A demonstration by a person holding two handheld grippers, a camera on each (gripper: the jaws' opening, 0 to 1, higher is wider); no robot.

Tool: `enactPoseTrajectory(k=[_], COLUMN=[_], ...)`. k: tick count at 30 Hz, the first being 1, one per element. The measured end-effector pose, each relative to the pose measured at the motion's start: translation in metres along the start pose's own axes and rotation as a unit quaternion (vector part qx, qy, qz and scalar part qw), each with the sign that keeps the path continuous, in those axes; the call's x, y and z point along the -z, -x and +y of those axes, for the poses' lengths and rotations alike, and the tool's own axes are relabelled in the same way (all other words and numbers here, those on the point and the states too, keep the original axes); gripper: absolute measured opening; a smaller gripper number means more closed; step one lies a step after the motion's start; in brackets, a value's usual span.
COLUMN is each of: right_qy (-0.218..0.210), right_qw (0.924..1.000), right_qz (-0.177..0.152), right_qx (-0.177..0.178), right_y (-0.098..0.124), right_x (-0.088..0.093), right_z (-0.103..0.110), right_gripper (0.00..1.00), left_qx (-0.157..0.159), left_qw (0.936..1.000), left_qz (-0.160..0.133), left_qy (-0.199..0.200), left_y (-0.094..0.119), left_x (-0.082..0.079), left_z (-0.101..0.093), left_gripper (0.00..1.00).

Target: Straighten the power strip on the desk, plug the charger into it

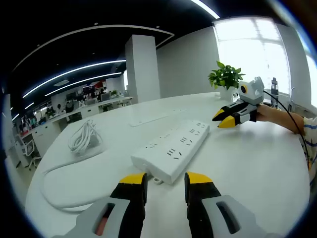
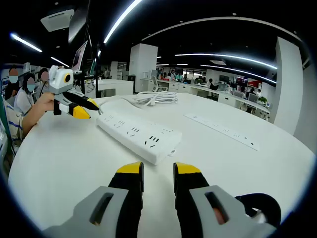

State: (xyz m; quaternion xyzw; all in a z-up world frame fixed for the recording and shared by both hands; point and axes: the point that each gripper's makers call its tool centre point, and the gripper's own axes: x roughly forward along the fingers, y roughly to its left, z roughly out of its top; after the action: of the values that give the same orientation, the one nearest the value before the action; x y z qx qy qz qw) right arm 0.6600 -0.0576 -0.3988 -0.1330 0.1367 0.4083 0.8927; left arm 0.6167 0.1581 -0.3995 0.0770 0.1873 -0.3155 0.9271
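Note:
A white multi-socket power strip [image 1: 171, 146] lies at an angle on the white round table [image 1: 257, 163], just beyond my left gripper [image 1: 166, 179], whose jaws stand open with nothing between them. Its white cable runs left to a coiled bundle [image 1: 84, 136]. My right gripper [image 1: 221, 119] hovers past the strip's far end, held by a hand. In the right gripper view the power strip [image 2: 136, 134] lies ahead of my right gripper [image 2: 158, 171], open and holding nothing. My left gripper [image 2: 85, 109] hovers at the strip's left end, and the coiled cable [image 2: 156, 97] lies beyond.
A second, flat white strip [image 2: 223, 130] lies on the table [image 2: 59, 158] to the right, also seen as a thin strip [image 1: 148, 120]. A potted plant [image 1: 225, 77] stands at the table's far edge. A dark rounded object [image 2: 257, 203] sits at the lower right, cut off.

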Motion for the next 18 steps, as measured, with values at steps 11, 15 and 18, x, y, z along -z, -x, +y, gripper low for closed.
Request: enactPoseTrajectory(k=[11,15,18], right_qy=[-0.006,-0.002,0.000], right_qw=[0.9999,0.9999,0.9998], right_qz=[0.006,0.008,0.010], right_qx=[-0.008,-0.013,-0.016], right_y=[-0.014,-0.018,-0.020], right_x=[0.000,0.000,-0.001], right_z=[-0.003,-0.002,-0.001], right_gripper=[0.23,0.23,0.23], left_qx=[0.024,0.026,0.031], left_qw=[0.9995,0.9995,0.9994], left_qz=[0.016,0.017,0.015], left_qy=[-0.011,-0.010,-0.011], left_y=[-0.014,-0.016,-0.017], left_x=[0.003,0.003,0.003], left_z=[0.000,0.001,0.000], left_gripper=[0.29,0.29,0.29])
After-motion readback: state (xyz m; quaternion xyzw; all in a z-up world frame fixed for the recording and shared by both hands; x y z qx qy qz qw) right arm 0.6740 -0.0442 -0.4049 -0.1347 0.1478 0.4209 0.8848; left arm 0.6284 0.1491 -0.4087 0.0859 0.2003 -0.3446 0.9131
